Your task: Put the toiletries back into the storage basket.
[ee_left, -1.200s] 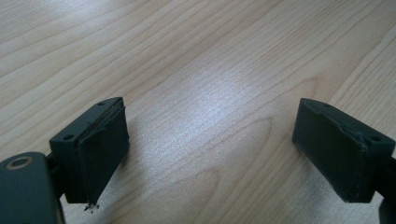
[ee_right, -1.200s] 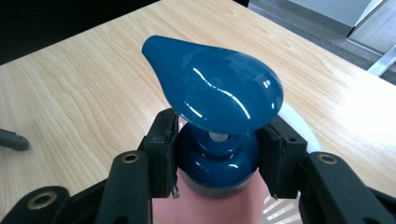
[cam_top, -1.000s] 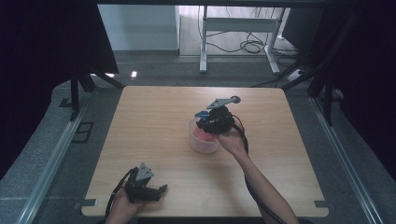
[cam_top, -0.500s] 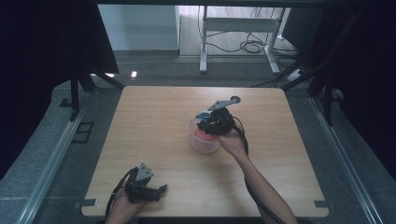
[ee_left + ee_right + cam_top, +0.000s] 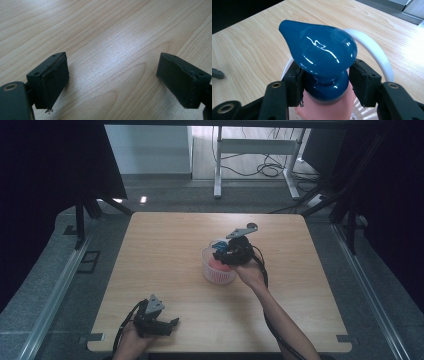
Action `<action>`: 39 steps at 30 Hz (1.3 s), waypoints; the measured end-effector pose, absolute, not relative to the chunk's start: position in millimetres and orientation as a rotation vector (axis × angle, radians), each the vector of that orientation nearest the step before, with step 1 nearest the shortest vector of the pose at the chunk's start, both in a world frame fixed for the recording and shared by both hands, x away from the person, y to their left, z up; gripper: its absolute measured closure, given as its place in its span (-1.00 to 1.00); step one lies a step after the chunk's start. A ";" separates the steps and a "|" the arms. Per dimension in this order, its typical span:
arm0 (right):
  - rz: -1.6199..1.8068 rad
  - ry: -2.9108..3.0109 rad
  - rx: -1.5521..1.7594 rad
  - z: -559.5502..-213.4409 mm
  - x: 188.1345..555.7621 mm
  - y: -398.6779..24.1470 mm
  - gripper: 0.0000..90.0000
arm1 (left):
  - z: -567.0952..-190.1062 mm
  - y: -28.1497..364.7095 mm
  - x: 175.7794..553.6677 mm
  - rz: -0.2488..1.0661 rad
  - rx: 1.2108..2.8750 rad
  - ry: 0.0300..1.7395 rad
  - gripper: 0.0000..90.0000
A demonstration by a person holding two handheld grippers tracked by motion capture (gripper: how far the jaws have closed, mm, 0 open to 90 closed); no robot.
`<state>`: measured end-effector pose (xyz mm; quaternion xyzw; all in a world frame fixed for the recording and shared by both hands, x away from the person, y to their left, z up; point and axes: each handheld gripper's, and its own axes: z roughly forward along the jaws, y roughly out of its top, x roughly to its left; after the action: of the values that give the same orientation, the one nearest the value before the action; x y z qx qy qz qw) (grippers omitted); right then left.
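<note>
Right hand-held gripper (image 5: 325, 82) is straddling the neck of the pump bottle (image 5: 322, 62) and its jaws have just been opening: the left pad is looking still against the blue collar, the right pad is standing slightly clear, so I'm reading this as a release, not a grip. The bottle is standing upright inside the white basket (image 5: 218, 268), which is sitting a little right of the bench (image 5: 165, 250) middle, nearer the far edge than the near one.

To finish cleanly: keep widening until both pads are clear of the collar, then lift straight up. The spout is overhanging the jaws, so any sideways pull is likely going to catch it and tip the bottle or drag the light basket.

Bottle: glossy blue teardrop pump head on a blue collar, pink body below, mostly hidden by the basket wall. White handle (image 5: 372, 50) is arching behind the head.

Left hand-held gripper (image 5: 115, 82) is resting wide open and empty at the bench's near-left corner.
</note>
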<state>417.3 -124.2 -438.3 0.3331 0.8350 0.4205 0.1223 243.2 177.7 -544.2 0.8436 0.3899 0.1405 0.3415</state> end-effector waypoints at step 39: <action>1.196 2.421 0.909 -420.2 398.0 -133.9 -0.45 | -544.3 177.6 243.2 0.365 2.193 1.015 -0.77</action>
<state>398.0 -133.9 -420.2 0.3158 0.8406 0.4154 0.1456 243.2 177.6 -544.3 0.8433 0.3902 0.1405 0.3417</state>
